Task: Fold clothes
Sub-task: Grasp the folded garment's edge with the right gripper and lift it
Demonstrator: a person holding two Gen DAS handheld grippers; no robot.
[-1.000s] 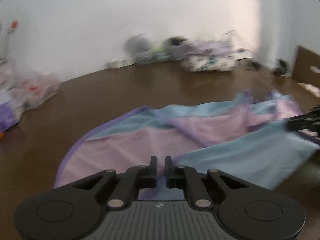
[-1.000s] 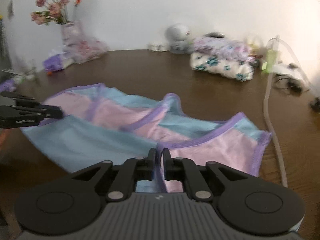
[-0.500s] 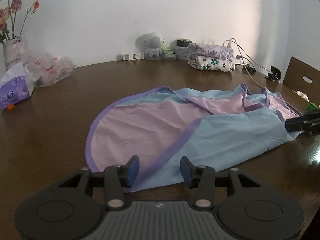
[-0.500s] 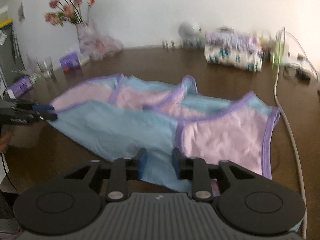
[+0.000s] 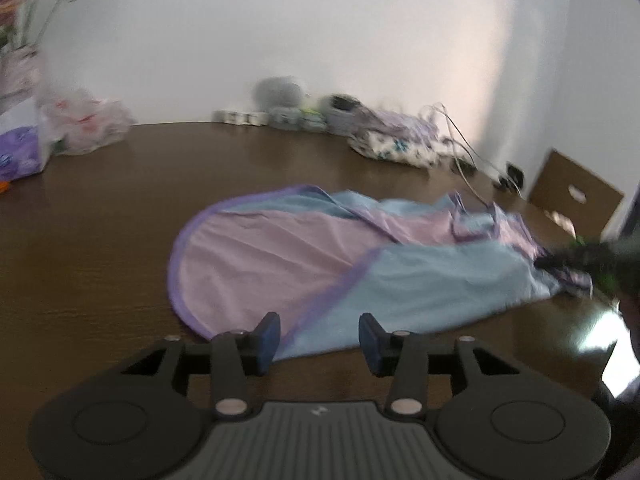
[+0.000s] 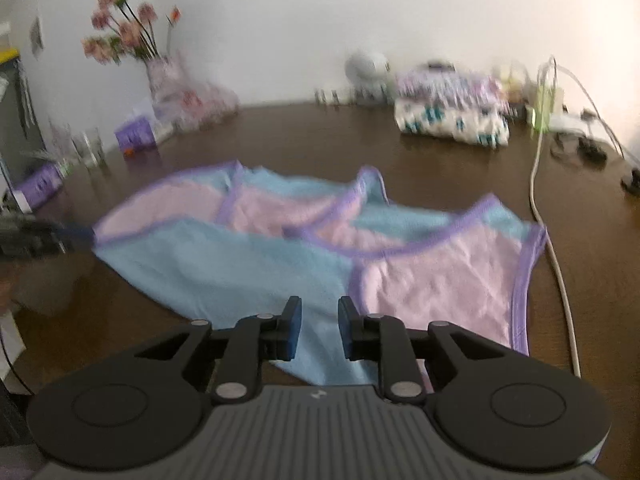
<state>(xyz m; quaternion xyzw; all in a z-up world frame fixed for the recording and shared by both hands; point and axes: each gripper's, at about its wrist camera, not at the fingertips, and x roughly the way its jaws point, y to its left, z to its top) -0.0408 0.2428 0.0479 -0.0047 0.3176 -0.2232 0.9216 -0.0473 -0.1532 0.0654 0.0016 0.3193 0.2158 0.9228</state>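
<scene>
Now my left gripper [image 5: 319, 338] hangs low over the brown surface [image 5: 104, 240], jaws spread wide and empty, just short of the near hem of the pink-and-blue garment [image 5: 340, 264]. My right gripper [image 6: 319, 328] sits over the garment's other end, its jaws parted with blue cloth showing between them, nothing pinched. Bare wood lies open on my left; a white cable [image 6: 554, 248] runs along the garment's right edge, and folded floral clothes [image 6: 452, 120] sit by the wall.
</scene>
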